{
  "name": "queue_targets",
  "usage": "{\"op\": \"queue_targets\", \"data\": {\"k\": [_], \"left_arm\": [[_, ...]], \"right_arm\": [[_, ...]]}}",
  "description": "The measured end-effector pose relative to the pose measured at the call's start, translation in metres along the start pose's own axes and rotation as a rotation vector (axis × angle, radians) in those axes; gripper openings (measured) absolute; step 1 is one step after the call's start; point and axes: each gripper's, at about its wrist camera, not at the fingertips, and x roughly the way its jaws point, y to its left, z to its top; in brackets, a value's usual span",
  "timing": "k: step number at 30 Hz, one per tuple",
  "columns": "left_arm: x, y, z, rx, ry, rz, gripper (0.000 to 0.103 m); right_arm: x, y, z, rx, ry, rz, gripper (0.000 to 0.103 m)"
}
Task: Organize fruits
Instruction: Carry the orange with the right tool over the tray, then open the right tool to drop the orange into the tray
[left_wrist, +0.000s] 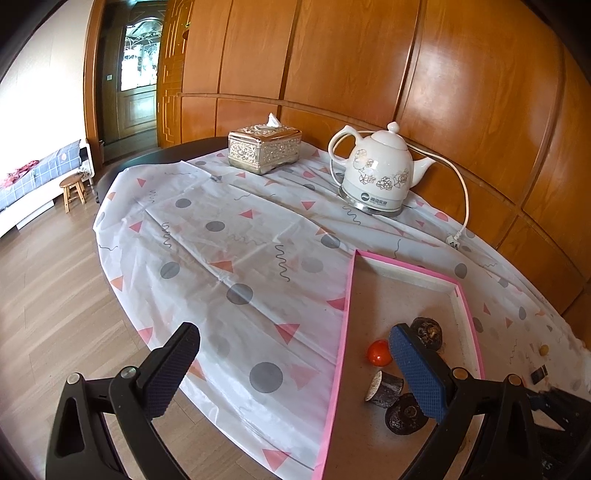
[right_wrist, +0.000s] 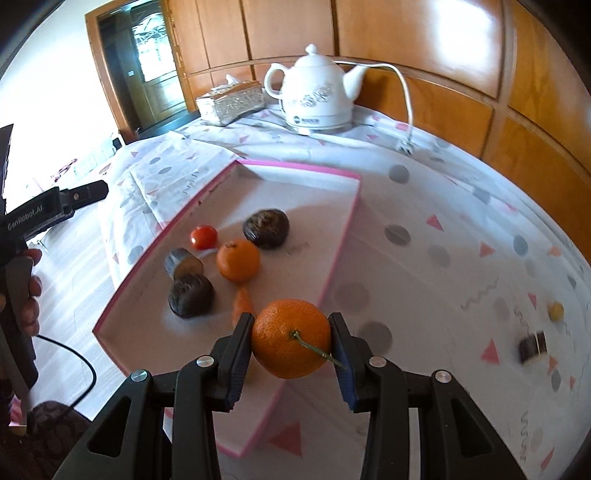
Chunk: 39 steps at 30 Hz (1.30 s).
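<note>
The right gripper (right_wrist: 291, 338) clamps a stemmed orange (right_wrist: 291, 339) between both pads, held above the near right edge of a pink-rimmed tray (right_wrist: 352, 218), most likely so it can be set down with the other fruit. Inside the tray, at about eleven o'clock from the held fruit, sit a second orange (right_wrist: 238, 259), a small red tomato (right_wrist: 204, 237), two dark wrinkled fruits (right_wrist: 266, 228) and a dark cut piece (right_wrist: 183, 263); a small orange scrap (right_wrist: 243, 300) lies just beyond the left pad. The left gripper (left_wrist: 295, 373) hangs wide open and empty over the tray's left rim, probably waiting. Out on the cloth at three o'clock, well apart, lie a small yellow fruit (right_wrist: 555, 310) and a blurred dark block (right_wrist: 532, 348). The table wears a white tablecloth (right_wrist: 424, 206) printed with dots and triangles. At twelve o'clock stand a white kettle (right_wrist: 314, 92) and a silver tissue box (right_wrist: 231, 101) against a wood-panelled wall (right_wrist: 424, 44). A doorway (right_wrist: 147, 74) opens at ten o'clock.
</note>
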Motion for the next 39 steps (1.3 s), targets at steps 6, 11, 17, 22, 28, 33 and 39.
{"op": "queue_targets", "data": {"k": [6,11,17,22,28,33,39], "left_arm": [[0.002,0.002,-0.002,0.0,0.011,-0.004,0.103],[0.005,0.004,-0.003,-0.002,0.018,-0.003,0.103],[0.007,0.002,-0.005,0.008,0.026,-0.007,0.103],[0.007,0.002,-0.005,0.005,0.028,-0.006,0.103],[0.006,0.001,-0.007,0.008,0.027,-0.011,0.103],[0.005,-0.003,-0.007,0.018,0.03,-0.022,0.103],[0.002,-0.007,-0.008,0.026,0.029,-0.035,0.103]], "right_arm": [[0.02,0.014,0.016,-0.05,0.012,-0.008,0.041],[0.038,0.015,0.023,-0.068,0.042,-0.023,0.041],[0.056,0.014,0.025,-0.068,0.078,-0.03,0.042],[0.057,0.011,0.023,-0.047,0.074,-0.005,0.05],[0.041,0.002,0.022,0.009,0.036,0.01,0.051],[0.017,-0.009,0.018,0.073,-0.016,0.003,0.051],[-0.005,-0.033,0.003,0.167,-0.045,-0.03,0.051]]}}
